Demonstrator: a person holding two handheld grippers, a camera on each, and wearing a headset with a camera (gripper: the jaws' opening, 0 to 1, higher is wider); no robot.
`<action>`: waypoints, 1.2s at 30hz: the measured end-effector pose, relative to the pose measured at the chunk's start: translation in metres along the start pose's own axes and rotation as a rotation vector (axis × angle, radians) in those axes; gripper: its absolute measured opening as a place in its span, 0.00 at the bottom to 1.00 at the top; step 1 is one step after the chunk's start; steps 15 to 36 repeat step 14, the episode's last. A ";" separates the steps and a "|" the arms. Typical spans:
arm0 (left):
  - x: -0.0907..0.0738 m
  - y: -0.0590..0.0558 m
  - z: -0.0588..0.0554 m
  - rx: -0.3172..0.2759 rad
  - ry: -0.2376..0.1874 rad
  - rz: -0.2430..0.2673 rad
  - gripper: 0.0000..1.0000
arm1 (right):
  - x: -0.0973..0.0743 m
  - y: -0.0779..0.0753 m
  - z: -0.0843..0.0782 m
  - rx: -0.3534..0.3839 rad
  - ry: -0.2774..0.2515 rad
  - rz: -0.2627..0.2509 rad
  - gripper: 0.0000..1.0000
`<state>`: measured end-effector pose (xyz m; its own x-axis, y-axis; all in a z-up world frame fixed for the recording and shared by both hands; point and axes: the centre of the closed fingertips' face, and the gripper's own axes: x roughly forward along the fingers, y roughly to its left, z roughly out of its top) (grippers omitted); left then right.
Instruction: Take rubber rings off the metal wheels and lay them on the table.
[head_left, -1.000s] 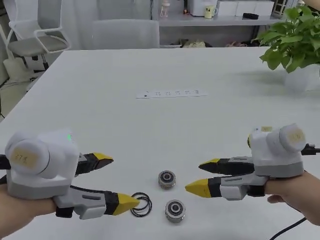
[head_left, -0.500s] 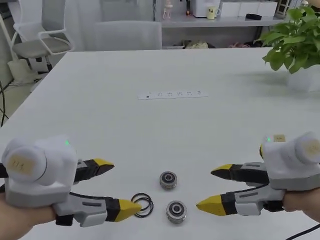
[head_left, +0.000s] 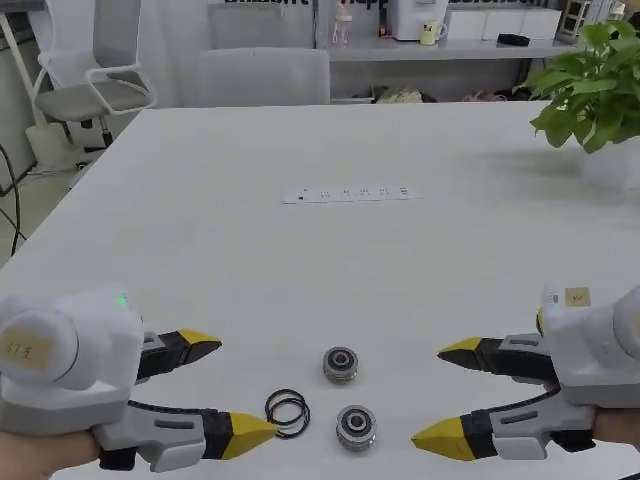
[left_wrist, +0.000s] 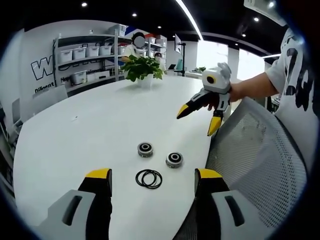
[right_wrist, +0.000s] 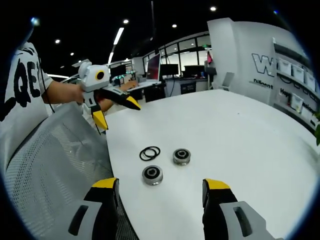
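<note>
On the white table (head_left: 300, 250), two black rubber rings (head_left: 287, 411) lie flat and overlapping, just left of the near metal wheel (head_left: 356, 425). The far metal wheel (head_left: 341, 364) sits just behind it. The left gripper (head_left: 241, 388) and right gripper (head_left: 432, 394) flank them, jaws spread, empty. The left's lower tip is near the rings.

White table (head_left: 300, 260), office chair (head_left: 95, 95), potted plant (head_left: 590, 85)
</note>
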<state>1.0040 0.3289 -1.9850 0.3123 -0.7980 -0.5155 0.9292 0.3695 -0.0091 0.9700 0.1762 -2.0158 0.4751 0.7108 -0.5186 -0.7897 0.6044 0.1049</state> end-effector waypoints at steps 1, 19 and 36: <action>0.000 0.000 0.000 -0.002 -0.001 0.000 0.65 | -0.001 0.000 0.000 0.001 -0.002 -0.002 0.67; -0.007 -0.003 -0.004 -0.018 0.003 0.008 0.65 | -0.016 -0.010 0.009 0.070 -0.101 -0.045 0.59; -0.007 -0.003 -0.004 -0.018 0.003 0.008 0.65 | -0.016 -0.010 0.009 0.070 -0.101 -0.045 0.59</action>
